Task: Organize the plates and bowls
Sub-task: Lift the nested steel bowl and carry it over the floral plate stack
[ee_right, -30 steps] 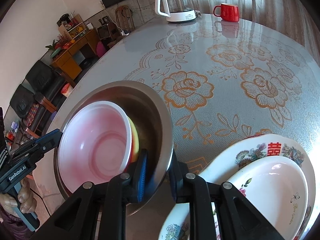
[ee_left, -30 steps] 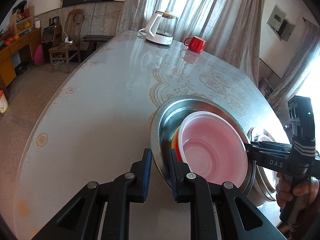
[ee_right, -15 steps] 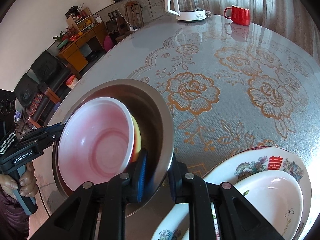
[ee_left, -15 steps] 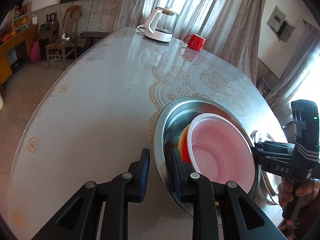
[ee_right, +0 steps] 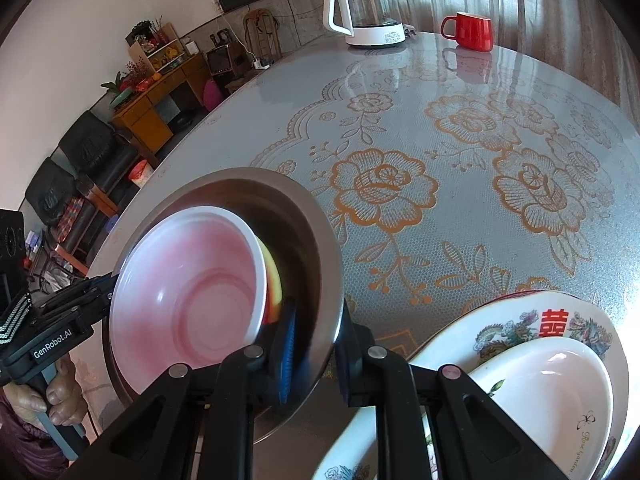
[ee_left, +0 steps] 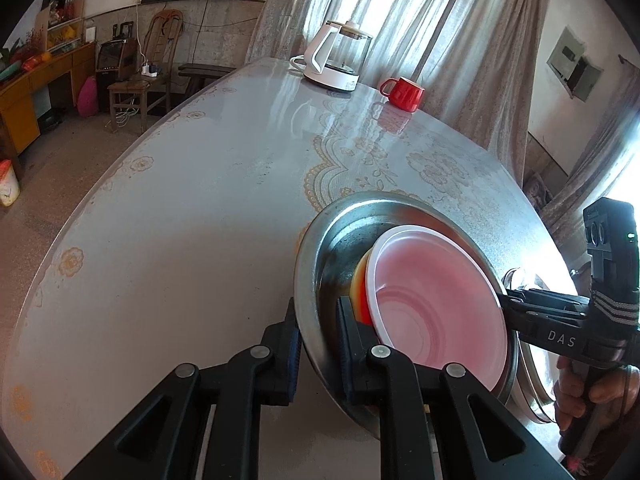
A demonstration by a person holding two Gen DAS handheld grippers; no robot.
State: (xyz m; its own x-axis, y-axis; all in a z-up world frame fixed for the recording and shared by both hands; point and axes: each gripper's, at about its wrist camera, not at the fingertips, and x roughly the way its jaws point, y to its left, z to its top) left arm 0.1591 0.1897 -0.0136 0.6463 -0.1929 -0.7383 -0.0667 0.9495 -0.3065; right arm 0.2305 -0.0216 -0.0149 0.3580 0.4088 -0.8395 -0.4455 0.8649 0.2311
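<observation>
A steel basin (ee_left: 332,232) is held between both grippers by opposite sides of its rim. Inside it a pink bowl with a white rim (ee_left: 432,308) is nested in an orange-yellow bowl (ee_left: 360,292). My left gripper (ee_left: 318,332) straddles the near rim, and its jaws are closing on it. The right gripper (ee_left: 506,300) bites the far rim in that view. In the right wrist view my right gripper (ee_right: 316,344) is shut on the basin (ee_right: 304,208) rim, beside the pink bowl (ee_right: 192,292) and yellow bowl (ee_right: 274,280). The left gripper (ee_right: 110,288) holds the opposite edge.
A floral plate (ee_right: 560,320) carrying a white bowl (ee_right: 552,380) lies just right of the basin. A glass kettle (ee_right: 368,12) and a red mug (ee_right: 470,32) stand at the table's far edge. A hand (ee_left: 592,396) grips the right tool's handle. Chairs and cabinets stand beyond the table.
The left jaws widened a little around the basin's rim, then drew closer again. The basin and bowls have barely shifted. The right grip looks the same.
</observation>
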